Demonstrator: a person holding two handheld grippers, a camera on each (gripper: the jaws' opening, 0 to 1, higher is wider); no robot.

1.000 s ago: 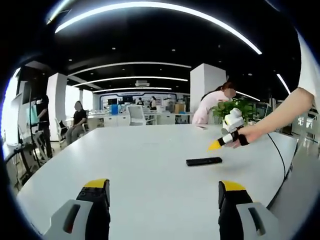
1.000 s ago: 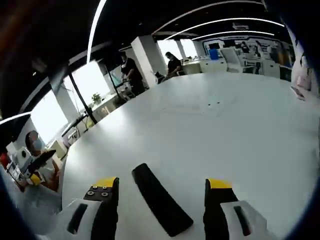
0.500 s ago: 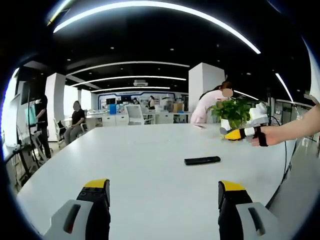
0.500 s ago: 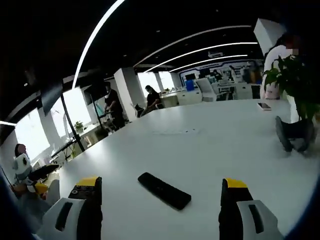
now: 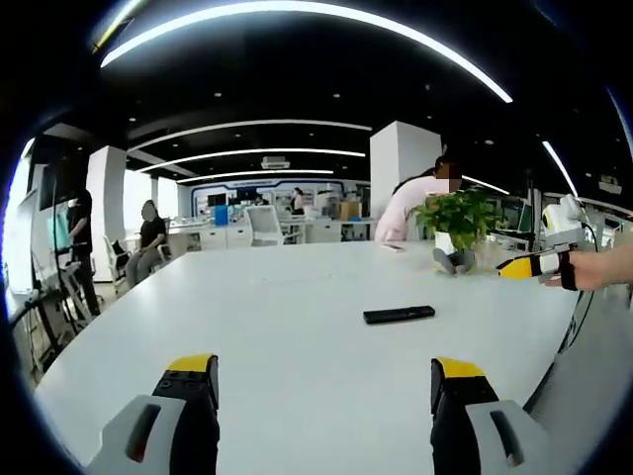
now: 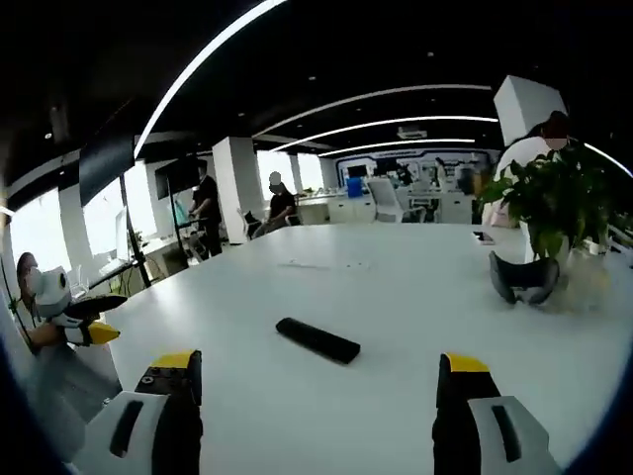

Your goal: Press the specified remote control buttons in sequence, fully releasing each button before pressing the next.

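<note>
Slim black plastic remote control (image 5: 399,315) (image 6: 317,339) lies mid-surface on the wide white surface (image 5: 297,336) (image 6: 396,317), bare space around; potted green plant (image 6: 554,213) at 2 o'clock near the edge. Both grippers' fingers (image 5: 193,396) (image 6: 460,396) spread apart, holding nothing.

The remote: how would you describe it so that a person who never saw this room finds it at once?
Look at the large white table. Near its middle, short of the potted plant, lies the remote, a slim black bar lying flat. It is the sole dark thing on that open part of the tabletop.

I count one remote (image 5: 399,315), one potted plant (image 5: 458,219), one table (image 5: 297,297), my two grippers (image 5: 314,396) (image 6: 315,396).
</note>
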